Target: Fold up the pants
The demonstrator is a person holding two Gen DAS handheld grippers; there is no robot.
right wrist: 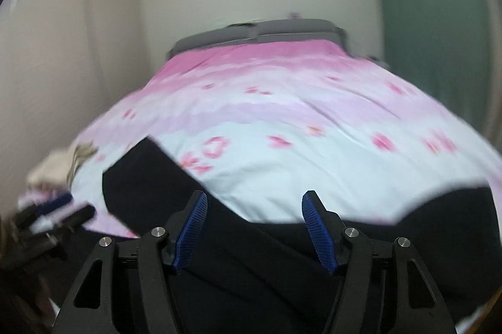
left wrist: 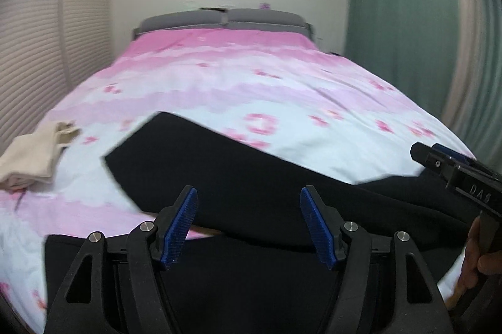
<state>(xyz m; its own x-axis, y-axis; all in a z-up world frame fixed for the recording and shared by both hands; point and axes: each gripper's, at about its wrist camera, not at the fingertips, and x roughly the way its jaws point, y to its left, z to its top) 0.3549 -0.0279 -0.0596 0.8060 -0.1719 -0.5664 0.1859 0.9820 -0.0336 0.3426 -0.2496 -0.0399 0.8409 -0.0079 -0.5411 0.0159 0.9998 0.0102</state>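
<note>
Black pants lie spread on the near part of the bed; one leg reaches away to the left and the rest runs to the right. They also show in the right wrist view. My left gripper is open, hovering over the pants with nothing between its blue pads. My right gripper is open and empty over the pants' near edge. The right gripper also shows at the right edge of the left wrist view, and the left gripper shows blurred at the lower left of the right wrist view.
The bed has a pink and white flowered cover and a grey headboard. A folded beige garment lies at the bed's left side. A louvred door is at left, a green curtain at right.
</note>
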